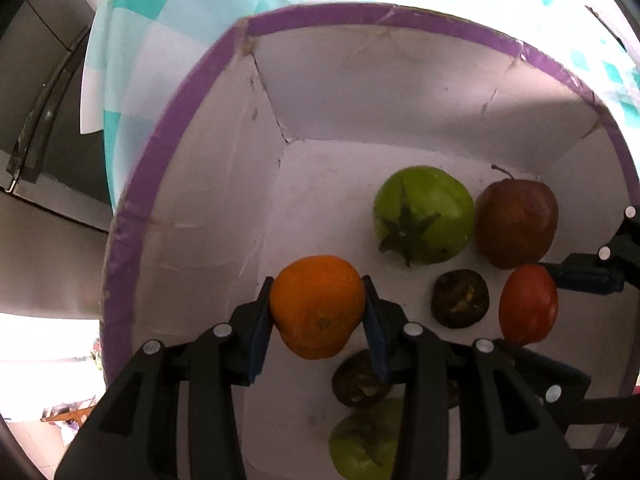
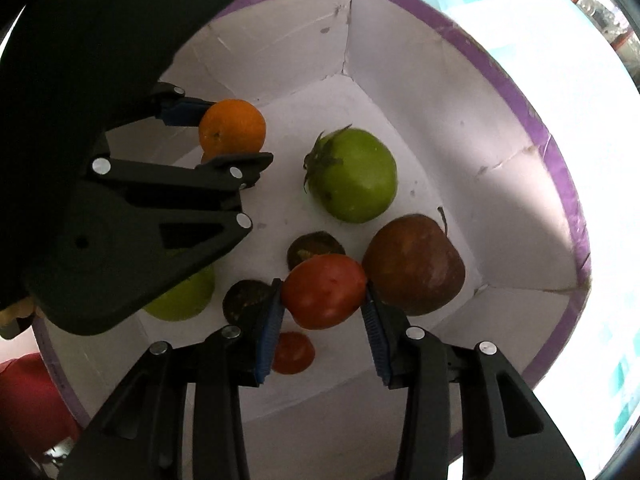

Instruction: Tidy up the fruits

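Observation:
Both grippers are inside a white box with a purple rim [image 1: 224, 40] [image 2: 480, 52]. My left gripper [image 1: 318, 308] is shut on an orange [image 1: 318, 306], also seen in the right wrist view [image 2: 232, 126]. My right gripper [image 2: 324, 308] is shut on a red tomato [image 2: 324, 290], which shows in the left wrist view [image 1: 528, 304]. On the box floor lie a green tomato [image 1: 424, 214] [image 2: 354, 174], a dark red apple [image 1: 516, 222] [image 2: 414, 264], two dark shrivelled fruits [image 1: 460, 298] [image 2: 314, 246], another green fruit [image 1: 364, 440] and a small red fruit [image 2: 294, 352].
The box stands on a teal and white checked cloth [image 1: 160, 4]. A dark metal surface [image 1: 40, 120] lies to the left of the table. A red object [image 2: 28, 396] sits outside the box at lower left in the right wrist view.

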Demonstrator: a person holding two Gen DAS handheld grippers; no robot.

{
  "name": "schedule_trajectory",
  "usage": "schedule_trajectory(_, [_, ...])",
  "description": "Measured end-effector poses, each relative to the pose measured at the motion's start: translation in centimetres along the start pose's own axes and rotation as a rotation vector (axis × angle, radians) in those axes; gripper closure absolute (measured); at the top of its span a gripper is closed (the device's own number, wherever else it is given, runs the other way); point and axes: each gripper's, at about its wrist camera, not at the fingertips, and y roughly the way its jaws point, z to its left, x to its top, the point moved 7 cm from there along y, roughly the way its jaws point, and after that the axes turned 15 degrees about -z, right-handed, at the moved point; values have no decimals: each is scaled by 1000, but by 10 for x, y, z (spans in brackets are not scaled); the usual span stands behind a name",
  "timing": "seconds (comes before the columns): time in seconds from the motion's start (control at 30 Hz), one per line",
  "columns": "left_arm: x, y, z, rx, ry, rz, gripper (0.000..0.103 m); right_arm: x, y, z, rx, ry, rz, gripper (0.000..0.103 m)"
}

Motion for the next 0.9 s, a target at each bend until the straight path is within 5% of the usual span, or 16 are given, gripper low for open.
schedule_trajectory(0.27, [1, -6, -8, -2, 20, -45, 60, -7, -2, -7, -23, 16, -14, 62])
schedule_trajectory(0.3, [0, -9, -9, 1, 24, -49, 60, -7, -2, -7, -30, 15, -15, 57])
schedule_trajectory(0.33, [-2, -11, -10, 0, 24, -55, 59, -8, -2, -9, -45, 14, -22, 41])
schedule_trajectory(0.4, [0, -10, -14, -10, 11, -72, 48, -10, -8, -16, -53, 37, -43, 29])
schedule_trajectory(0.6, [6, -22, -11, -52, -83, -122, 24, -8, -21, -16, -63, 41, -89, 16])
schedule_trajectory(0.77, [12, -37, -16, -51, -113, -170, 20, -12, -33, -22, -50, 49, -126, 16])
schedule_trajectory(0.9, [25, -73, -21, 31, -122, -287, 8, -16, -50, -22, -17, 41, -186, 16])
